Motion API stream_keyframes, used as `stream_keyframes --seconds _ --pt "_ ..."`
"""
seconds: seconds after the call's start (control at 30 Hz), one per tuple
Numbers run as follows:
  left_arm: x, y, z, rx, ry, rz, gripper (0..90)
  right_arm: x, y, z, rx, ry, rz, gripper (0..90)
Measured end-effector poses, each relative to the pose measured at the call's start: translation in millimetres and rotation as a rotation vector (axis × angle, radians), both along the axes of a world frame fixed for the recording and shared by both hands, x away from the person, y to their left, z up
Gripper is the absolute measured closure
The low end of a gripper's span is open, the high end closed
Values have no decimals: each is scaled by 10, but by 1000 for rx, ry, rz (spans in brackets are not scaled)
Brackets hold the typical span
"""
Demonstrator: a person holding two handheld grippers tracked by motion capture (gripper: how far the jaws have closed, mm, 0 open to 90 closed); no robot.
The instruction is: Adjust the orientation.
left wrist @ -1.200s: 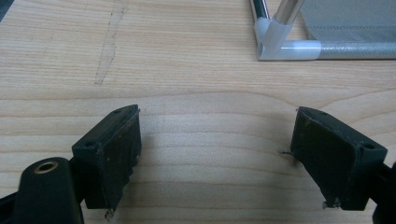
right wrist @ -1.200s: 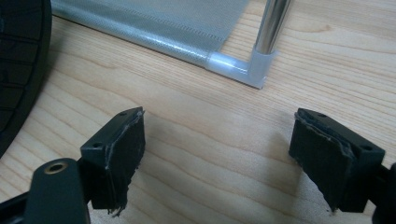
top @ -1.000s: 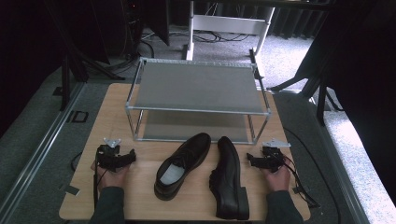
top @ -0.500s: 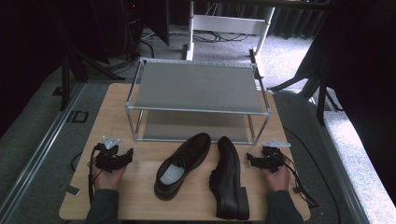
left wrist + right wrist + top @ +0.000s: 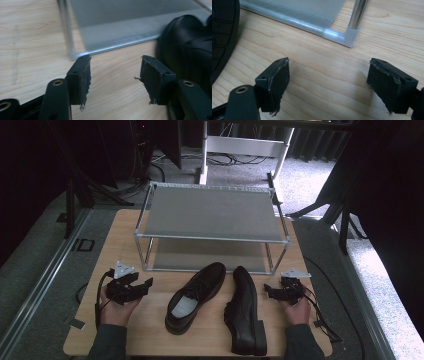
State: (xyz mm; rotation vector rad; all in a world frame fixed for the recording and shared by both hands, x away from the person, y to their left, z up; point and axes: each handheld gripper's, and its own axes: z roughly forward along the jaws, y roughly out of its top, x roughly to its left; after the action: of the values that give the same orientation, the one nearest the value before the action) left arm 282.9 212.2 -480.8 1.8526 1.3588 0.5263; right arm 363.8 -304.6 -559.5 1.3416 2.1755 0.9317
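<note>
Two black leather dress shoes lie on the wooden table in front of a two-shelf metal rack (image 5: 212, 215). The left shoe (image 5: 196, 296) stands upright and shows its pale insole. The right shoe (image 5: 245, 312) lies on its side. My left gripper (image 5: 146, 283) sits left of the upright shoe; its jaws have just been closing, are still apart and have nothing between them. In the left gripper view the gripper (image 5: 113, 75) points at bare wood beside the shoe's toe (image 5: 190, 42). My right gripper (image 5: 268, 292) is open right of the tipped shoe, with only wood beyond its gap (image 5: 328, 82) and the ribbed sole (image 5: 222, 37) at left.
The rack's lower shelf edge (image 5: 117, 45) and corner post (image 5: 355, 17) stand just beyond both grippers. Both shelves are bare. The table's (image 5: 150, 332) front edge lies close behind the hands. Cables trail from each gripper, and dark stands and desk legs surround the table on the carpet.
My left gripper has lifted slightly off the table and its jaws have narrowed. The right gripper and both shoes have stayed where they were.
</note>
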Motion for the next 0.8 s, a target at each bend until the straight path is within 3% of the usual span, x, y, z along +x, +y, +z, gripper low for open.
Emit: stream_keyframes --seconds 0.33,0.8 --pt "-70 -293 107 -1 22 -134 469 0 0 0 0 0 0 177" --pt "-100 -657 87 17 77 -274 531 0 0 0 0 0 0 177"
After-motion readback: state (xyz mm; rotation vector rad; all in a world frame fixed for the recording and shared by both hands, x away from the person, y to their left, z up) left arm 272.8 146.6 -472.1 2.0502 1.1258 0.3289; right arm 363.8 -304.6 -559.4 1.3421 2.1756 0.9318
